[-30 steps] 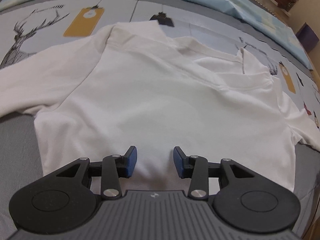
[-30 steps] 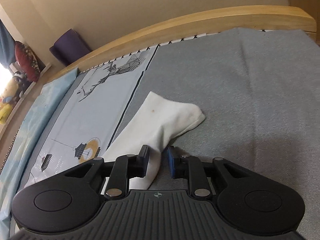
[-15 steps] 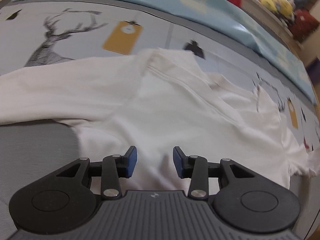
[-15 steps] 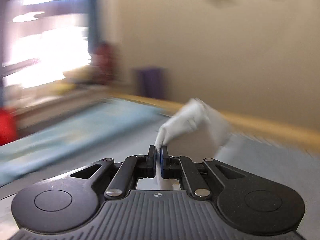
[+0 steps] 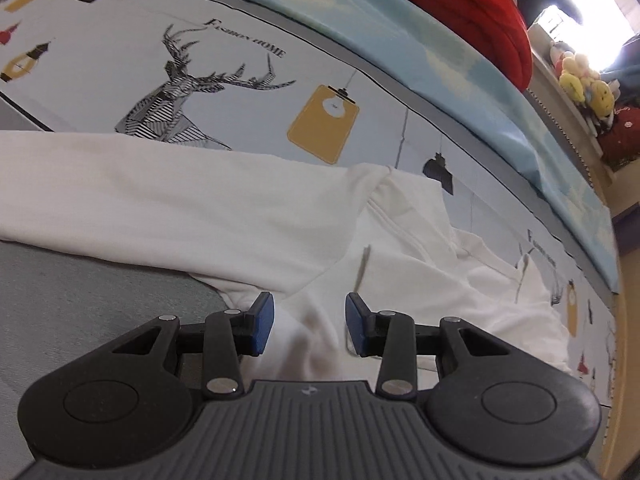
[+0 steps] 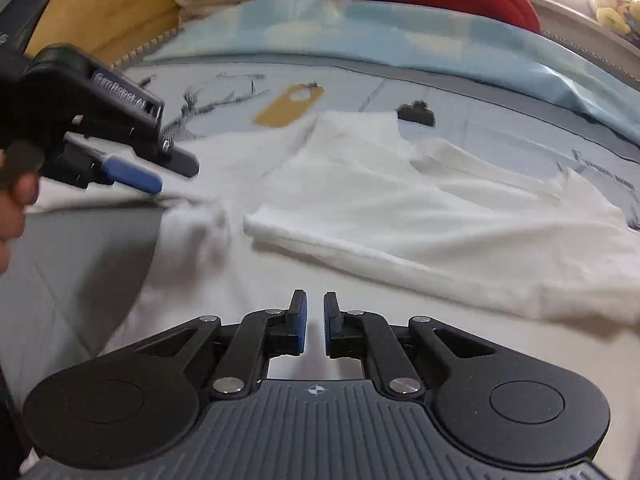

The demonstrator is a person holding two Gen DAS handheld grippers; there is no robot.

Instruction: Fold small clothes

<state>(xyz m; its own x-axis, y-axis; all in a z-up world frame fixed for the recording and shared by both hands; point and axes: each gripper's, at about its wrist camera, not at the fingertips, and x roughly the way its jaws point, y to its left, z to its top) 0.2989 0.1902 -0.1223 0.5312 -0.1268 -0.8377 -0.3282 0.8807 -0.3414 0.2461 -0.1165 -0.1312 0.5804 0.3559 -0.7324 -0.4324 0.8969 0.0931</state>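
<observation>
1. Plainly, a white shirt point(image 6: 360, 208) lies spread on the bed point(image 6: 80, 264), its body running left to right across the right wrist view, with part of it already folded over into a band whose near edge slants from centre left down to the right.
2. One long sleeve point(image 5: 160, 200) stretches away to the left in the left wrist view, lying across the deer print on the bedcover point(image 5: 188, 92).
3. Over the shirt where that sleeve joins the body hangs the left gripper point(image 5: 310, 328), its jaws about half open with cloth under them but nothing pinched.
4. Nearer the viewer, above the shirt's near part, is the right gripper point(image 6: 315, 324); its jaws are opening from a narrow gap, and nothing sits between them.
5. Judging by this, the sleeve is the left gripper's to take, since it lies on that side, and it would fold rightward over the body.
</observation>
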